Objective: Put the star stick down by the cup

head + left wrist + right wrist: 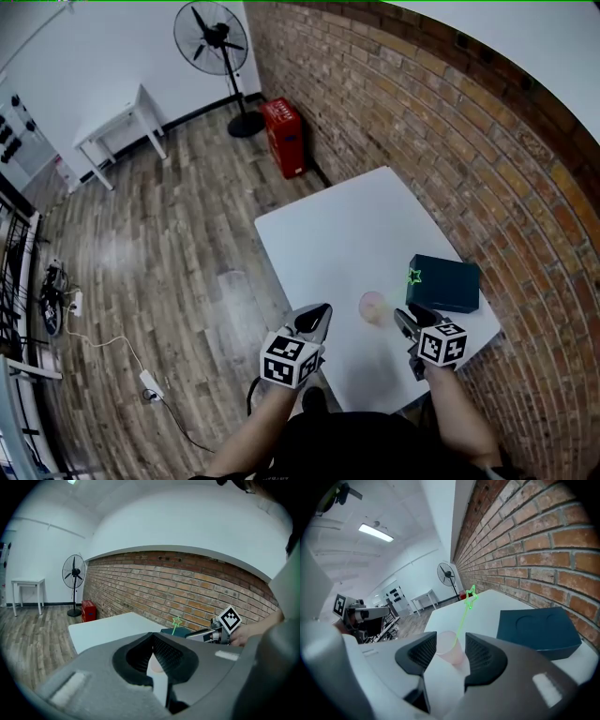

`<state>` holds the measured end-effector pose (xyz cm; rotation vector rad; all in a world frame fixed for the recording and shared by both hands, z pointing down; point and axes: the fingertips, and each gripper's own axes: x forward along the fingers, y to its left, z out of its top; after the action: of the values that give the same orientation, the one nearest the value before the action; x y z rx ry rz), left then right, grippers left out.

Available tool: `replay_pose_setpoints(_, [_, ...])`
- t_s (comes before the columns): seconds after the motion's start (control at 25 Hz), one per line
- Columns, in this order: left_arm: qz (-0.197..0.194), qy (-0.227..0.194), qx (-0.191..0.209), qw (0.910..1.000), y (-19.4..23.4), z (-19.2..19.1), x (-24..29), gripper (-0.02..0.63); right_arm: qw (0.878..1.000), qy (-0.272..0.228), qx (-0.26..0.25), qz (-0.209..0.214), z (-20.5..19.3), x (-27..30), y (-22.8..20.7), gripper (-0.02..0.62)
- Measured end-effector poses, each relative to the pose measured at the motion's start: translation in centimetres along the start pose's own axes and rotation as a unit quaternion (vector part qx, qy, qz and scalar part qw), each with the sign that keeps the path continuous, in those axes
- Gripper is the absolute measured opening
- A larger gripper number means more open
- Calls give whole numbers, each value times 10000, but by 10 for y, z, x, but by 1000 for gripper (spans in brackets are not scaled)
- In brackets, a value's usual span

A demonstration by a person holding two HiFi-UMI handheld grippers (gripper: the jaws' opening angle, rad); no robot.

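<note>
1. Star stick [462, 616]: a thin green plastic rod topped with an outlined star. Its lower end stands inside the cup. It tilts, in the head view, toward 2 o'clock, with the star over the near corner of the box. No jaw touches it.
2. Cup [373, 306]: pale pink, translucent plastic, upright on the table near its front edge.
3. Right gripper [451, 639]: grey, marker cube on top, at 4 o'clock from the cup. Its jaws are spread wide with nothing gripped. In the right gripper view the cup and the stick show through the gap, just beyond the pads and clear of them.
4. Left gripper [153, 637]: grey, marker cube on top, at 8 o'clock from the cup. Its jaw tips are pressed together on nothing, and the cup sits ahead of them.
5. Box [450, 286]: dark teal, flat, rectangular, at 2 o'clock from the cup, beside the brick wall [422, 122].
6. Table [347, 234]: white, rectangular, bearing cup and box.
7. Pedestal fan [217, 42] and red crate [284, 136]: on the wood floor at 11 o'clock from the table.
</note>
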<state>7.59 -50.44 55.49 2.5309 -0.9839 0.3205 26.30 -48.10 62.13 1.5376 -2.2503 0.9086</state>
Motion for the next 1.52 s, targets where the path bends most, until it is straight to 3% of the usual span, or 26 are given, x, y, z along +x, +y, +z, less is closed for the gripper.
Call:
replay_pose_setpoints(0.12, [-57,-51,94,9999,-1,3,-7,5,9998,-175,13,-100,2,-16,3,167])
replay_pose_setpoints(0.24, [-100,-104,181,9997,1,7,-17,6,9993,-362,17,-73,3,-30,15,91])
replay_pose_setpoints(0.52, [-252,-220,434,9985,14,18,-43,6,9952,-935,-301,-46,14,-49,64,19])
replay_pose_setpoints(0.68, [-300,-281,561,9976,23,25,-55,6,9916,-1106,-629,211,18,-56,101,0])
replay_pose_setpoints(0.92, [-315,-405,669,9964,23,33,-69,5,9714,-1990,-1255,331,43,-94,136,-2])
replay_pose_setpoints(1.12, [-178,-584,716,9956,20,50,-71,6,9618,-2381,-1325,271,68,-123,130,-2])
replay_pose_setpoints(1.52, [72,-920,727,9931,-2,90,-58,6,9566,-2456,-1563,106,91,-159,92,-2])
